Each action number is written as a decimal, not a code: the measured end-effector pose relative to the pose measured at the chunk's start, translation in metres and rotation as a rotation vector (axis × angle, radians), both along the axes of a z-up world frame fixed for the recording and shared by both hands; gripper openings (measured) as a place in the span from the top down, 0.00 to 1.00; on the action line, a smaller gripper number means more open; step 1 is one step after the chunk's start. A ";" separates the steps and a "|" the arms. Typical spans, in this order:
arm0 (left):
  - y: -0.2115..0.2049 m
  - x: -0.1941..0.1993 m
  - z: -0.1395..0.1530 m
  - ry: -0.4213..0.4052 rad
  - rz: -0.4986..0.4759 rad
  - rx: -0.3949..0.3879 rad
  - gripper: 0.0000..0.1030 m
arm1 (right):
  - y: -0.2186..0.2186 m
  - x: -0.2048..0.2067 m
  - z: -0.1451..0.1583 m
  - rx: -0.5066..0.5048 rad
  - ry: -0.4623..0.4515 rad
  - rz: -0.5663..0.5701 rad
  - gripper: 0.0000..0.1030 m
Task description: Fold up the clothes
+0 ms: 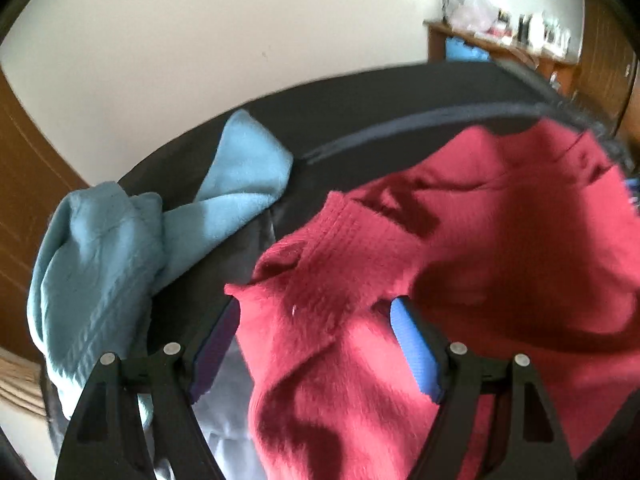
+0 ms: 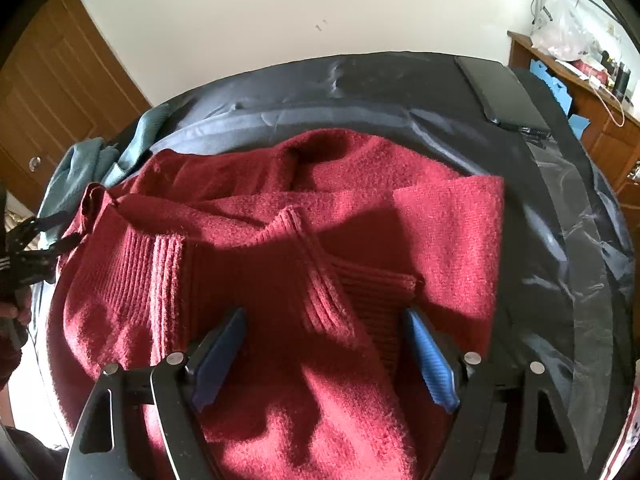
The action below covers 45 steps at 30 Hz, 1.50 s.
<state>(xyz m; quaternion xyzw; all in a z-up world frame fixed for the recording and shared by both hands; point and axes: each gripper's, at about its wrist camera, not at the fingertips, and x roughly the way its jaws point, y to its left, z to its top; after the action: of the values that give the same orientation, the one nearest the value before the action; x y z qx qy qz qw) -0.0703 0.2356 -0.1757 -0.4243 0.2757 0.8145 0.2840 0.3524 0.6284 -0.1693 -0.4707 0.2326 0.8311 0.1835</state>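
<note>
A dark red knit sweater (image 1: 440, 240) lies crumpled on a bed with a dark cover (image 1: 360, 100). My left gripper (image 1: 316, 320) hangs over the sweater's left part. Its blue pads (image 1: 412, 344) stand wide apart with ribbed red cloth lying between them, not pinched. In the right wrist view the sweater (image 2: 280, 240) shows its ribbed hem and a folded-over sleeve. My right gripper (image 2: 326, 340) is open above that ribbing, its pads clear of the cloth on both sides. A black frame at the left edge looks like the other gripper (image 2: 28, 248).
A light blue garment (image 1: 120, 240) lies bunched on the bed's left side, also seen as a blue heap (image 2: 80, 168). A flat black slab (image 2: 504, 96) rests at the bed's far right. A cluttered wooden desk (image 2: 592, 108) stands to the right and a wooden door (image 2: 60, 80) to the left.
</note>
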 end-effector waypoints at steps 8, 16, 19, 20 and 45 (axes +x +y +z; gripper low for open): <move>-0.042 -0.052 0.004 -0.237 0.271 0.242 0.55 | -0.004 0.007 0.006 0.032 0.000 -0.032 0.19; -0.051 -0.059 0.000 -0.291 0.315 0.292 0.55 | -0.004 0.014 0.022 0.017 0.064 -0.022 0.19; -0.044 -0.059 -0.003 -0.280 0.303 0.273 0.52 | -0.007 -0.002 0.015 0.009 0.039 0.035 0.19; -0.042 -0.059 -0.004 -0.274 0.296 0.264 0.50 | -0.007 -0.007 0.012 0.006 0.033 0.047 0.20; -0.075 -0.048 0.063 -0.236 0.356 0.472 0.94 | -0.013 0.041 0.141 0.427 0.198 -0.178 0.93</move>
<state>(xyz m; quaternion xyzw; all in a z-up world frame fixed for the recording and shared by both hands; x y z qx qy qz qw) -0.1181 0.1602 -0.1124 -0.4799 -0.0346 0.8379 0.2576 0.3937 0.6154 -0.0288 -0.3152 0.1090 0.8841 0.3274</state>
